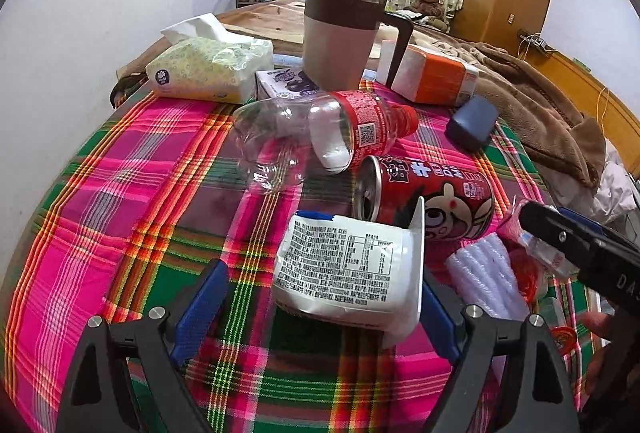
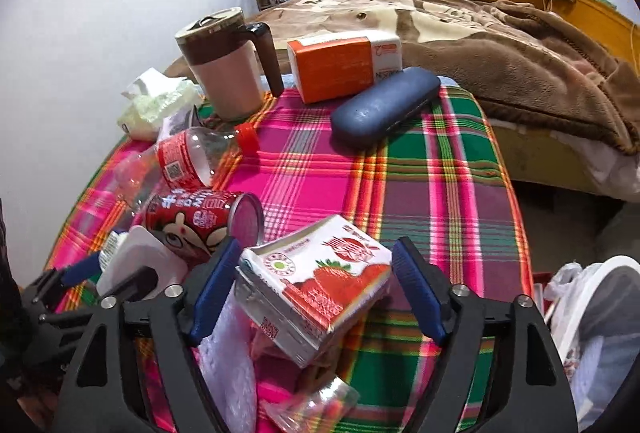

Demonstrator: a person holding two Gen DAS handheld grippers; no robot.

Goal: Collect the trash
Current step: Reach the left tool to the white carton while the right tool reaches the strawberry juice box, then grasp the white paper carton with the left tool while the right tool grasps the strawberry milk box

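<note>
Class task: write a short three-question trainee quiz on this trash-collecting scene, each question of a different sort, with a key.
1. True or false: the red can stands upright.
2. Which item lies between the right tongs? A. strawberry carton B. blue case C. mug
3. Fill in: the cap of the clear bottle is ____.

Key: 1. false, it lies on its side. 2. A. 3. red.
</note>
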